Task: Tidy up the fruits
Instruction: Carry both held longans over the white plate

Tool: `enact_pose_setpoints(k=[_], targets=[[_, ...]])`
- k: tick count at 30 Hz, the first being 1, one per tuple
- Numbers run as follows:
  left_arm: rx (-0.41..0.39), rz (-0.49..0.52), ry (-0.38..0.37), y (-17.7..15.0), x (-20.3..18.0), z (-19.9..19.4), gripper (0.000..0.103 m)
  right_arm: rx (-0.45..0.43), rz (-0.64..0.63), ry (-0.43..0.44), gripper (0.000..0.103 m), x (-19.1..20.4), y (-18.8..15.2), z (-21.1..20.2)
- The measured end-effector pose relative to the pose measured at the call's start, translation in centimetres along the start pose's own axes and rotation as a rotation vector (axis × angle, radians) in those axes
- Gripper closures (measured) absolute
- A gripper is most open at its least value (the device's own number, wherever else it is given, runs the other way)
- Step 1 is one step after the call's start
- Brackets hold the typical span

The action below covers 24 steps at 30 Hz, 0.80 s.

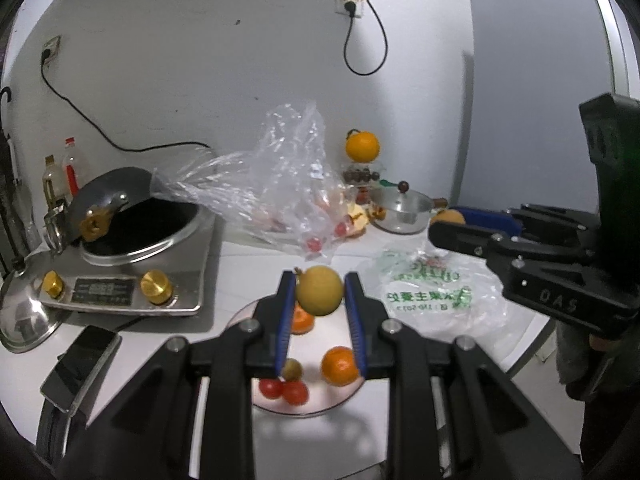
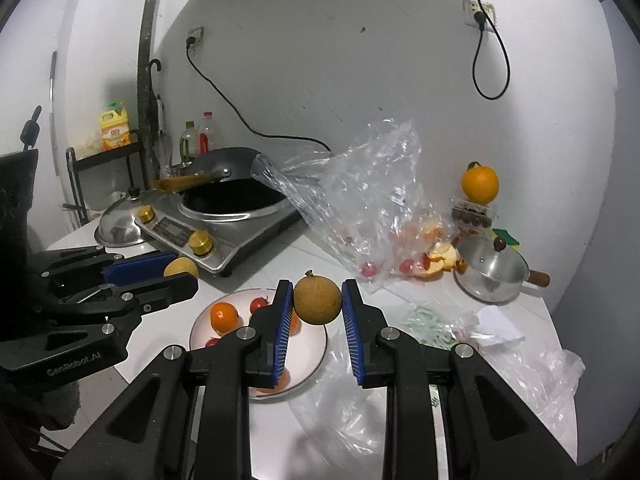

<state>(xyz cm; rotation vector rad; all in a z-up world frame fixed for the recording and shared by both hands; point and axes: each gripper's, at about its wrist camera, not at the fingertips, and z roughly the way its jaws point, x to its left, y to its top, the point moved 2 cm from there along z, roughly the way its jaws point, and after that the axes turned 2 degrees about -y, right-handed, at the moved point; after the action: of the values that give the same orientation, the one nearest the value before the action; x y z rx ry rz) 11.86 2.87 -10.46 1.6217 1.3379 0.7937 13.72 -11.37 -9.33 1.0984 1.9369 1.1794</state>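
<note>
- Plate [image 1: 244, 312] already holds oranges and tomatoes.
- Left gripper [image 1: 319, 289] clamps one longan [image 1: 319, 296], right gripper [image 2: 317, 298] another [image 2: 317, 299].
- Tomatoes in bag [image 2: 360, 200] remain.

Plate [image 1: 352, 394] before stove [image 1: 132, 276] (wok [image 1: 136, 224] on it), bag [image 1: 280, 184] behind.

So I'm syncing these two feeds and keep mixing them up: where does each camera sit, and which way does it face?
Left wrist: on the left gripper, looking along its fingers at a yellow-brown fruit above the plate; the right gripper shows at right.
Right wrist: on the right gripper, clamping a second yellow-brown fruit; the left gripper shows at left.
Shared: plate, induction cooker, clear bag.
</note>
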Motion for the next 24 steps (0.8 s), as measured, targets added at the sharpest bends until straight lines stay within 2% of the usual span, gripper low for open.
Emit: enact_pose_setpoints(k=[12, 24], targets=[[0.032, -0.041, 0.017, -1.0, 3.4, 1.6, 0.078, 0.034, -0.026, 0.022, 0.076, 1.9, 0.4, 2.7], [0.123, -0.084, 0.0, -3.1, 5.9, 6.2, 0.078, 0.115, -0.027, 0.054, 0.076, 2.5, -0.7, 7.6]])
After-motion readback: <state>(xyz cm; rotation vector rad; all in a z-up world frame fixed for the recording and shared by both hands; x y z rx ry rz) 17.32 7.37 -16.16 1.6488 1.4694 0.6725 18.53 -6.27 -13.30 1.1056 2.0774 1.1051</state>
